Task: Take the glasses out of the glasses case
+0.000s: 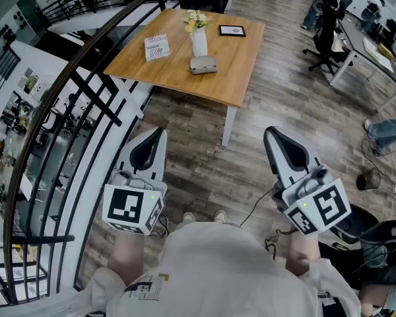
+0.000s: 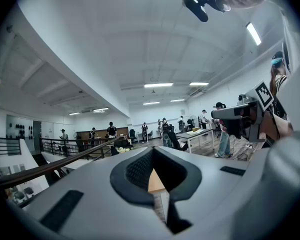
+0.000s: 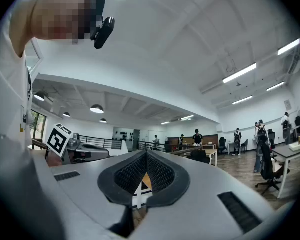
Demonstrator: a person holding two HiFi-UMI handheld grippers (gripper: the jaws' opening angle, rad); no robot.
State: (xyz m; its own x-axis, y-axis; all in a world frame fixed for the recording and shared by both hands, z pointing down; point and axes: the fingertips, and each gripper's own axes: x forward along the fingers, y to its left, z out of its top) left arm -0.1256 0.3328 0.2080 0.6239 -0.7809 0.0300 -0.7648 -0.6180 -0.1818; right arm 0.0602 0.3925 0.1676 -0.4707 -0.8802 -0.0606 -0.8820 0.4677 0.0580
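A closed grey glasses case (image 1: 203, 65) lies on the wooden table (image 1: 241, 78), well ahead of me across the plank floor. No glasses show outside it. My left gripper (image 1: 160, 135) and right gripper (image 1: 272, 135) are held level in front of my chest, far short of the table, pointing toward it. In the left gripper view the jaws of the left gripper (image 2: 152, 154) meet at the tip with nothing between them. The right gripper (image 3: 146, 156) in its own view is likewise shut and empty.
On the table stand a white vase with flowers (image 1: 199, 38), a booklet (image 1: 156, 47) and a dark framed tablet (image 1: 231, 30). A curved black railing (image 1: 86, 91) runs along my left. Office chairs (image 1: 325, 38), desks and a person's legs (image 1: 386, 132) are at the right.
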